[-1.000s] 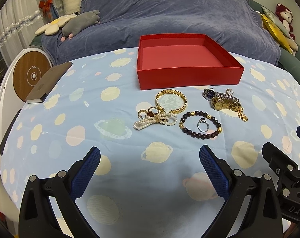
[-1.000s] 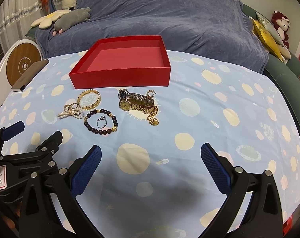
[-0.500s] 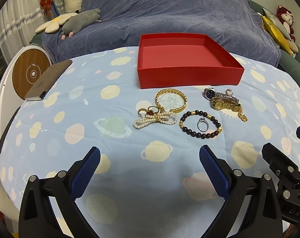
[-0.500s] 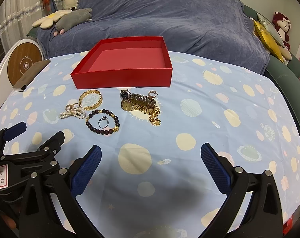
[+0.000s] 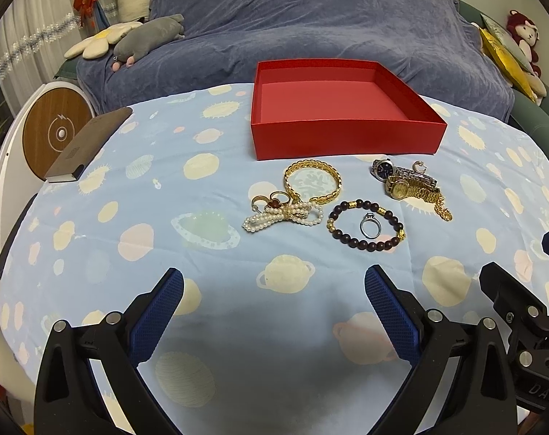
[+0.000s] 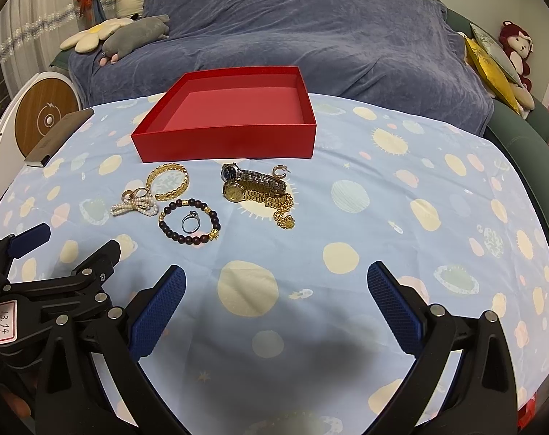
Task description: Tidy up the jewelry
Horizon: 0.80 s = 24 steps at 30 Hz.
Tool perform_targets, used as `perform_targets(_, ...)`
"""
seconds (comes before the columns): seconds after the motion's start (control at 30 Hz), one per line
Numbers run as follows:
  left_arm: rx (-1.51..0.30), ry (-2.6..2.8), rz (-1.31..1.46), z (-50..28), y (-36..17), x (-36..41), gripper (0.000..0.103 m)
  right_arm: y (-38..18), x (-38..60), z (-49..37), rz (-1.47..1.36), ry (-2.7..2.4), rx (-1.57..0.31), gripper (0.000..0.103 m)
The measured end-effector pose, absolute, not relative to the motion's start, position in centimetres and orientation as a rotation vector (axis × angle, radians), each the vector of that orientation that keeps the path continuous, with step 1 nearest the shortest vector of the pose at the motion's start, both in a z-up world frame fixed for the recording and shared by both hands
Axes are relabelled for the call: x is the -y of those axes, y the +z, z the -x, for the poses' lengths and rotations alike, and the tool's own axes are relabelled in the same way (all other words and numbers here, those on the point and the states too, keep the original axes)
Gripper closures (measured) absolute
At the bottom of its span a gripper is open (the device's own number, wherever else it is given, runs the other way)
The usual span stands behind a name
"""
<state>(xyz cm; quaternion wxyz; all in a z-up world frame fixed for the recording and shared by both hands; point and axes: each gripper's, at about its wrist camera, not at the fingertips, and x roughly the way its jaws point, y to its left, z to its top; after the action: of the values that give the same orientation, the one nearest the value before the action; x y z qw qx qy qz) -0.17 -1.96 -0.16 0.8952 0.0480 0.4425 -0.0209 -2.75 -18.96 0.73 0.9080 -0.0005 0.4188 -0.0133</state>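
Jewelry lies loose on the surface [image 5: 136,217] before the red box [image 5: 346,137]: pearl strand [image 5: 281,215], gold bangle [image 5: 312,183], beaded bracelet [image 5: 365,223] ringing a silver ring [image 5: 370,224], two watches [image 5: 406,183]. All look light, slippery and limp; pinch each band's rim. Left hand-held gripper [image 5: 274,297] and right hand-held gripper [image 6: 276,295] gape wide, holding nothing.

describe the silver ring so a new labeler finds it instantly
Start at the red box on the blue tablecloth; jewelry lies just in front. The silver ring sits inside the dark bead bracelet, the only piece encircled by another.
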Motion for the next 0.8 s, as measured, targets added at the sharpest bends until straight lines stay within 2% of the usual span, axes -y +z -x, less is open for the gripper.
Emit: perform_targets(0.8,-0.924,-0.040,-0.100,0.32,-0.49,1.95,0.005,0.69,18.93,2.81,0.002,-0.027,-0.865,0.005)
